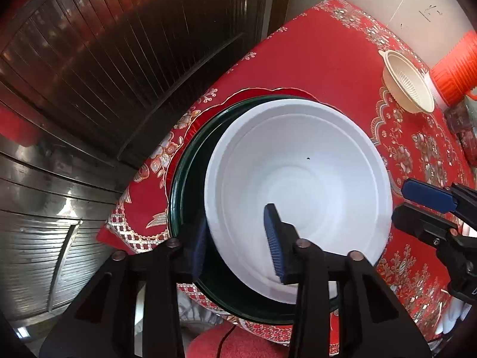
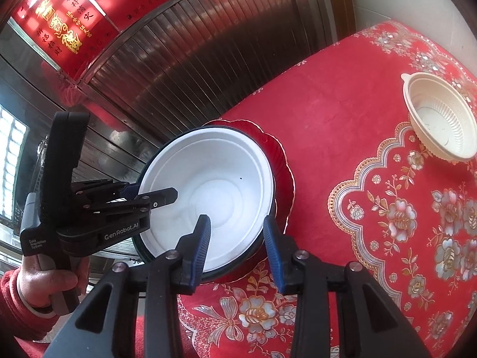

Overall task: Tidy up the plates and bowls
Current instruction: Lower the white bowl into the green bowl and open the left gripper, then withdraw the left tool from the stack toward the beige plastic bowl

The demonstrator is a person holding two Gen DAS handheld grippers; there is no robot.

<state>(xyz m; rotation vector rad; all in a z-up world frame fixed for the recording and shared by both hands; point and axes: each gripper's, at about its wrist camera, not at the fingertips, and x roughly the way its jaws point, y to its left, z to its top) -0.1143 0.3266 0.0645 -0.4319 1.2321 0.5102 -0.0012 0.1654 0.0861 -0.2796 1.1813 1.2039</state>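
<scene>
White bowl (image 1: 298, 179) nested in green bowl (image 1: 190, 179), rim between open left tool (image 1: 238, 238) pads

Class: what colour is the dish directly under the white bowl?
Dark green, clearest in the left wrist view.

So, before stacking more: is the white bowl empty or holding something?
Empty: the white bowl shows bare interior except one tiny dark speck.
</scene>
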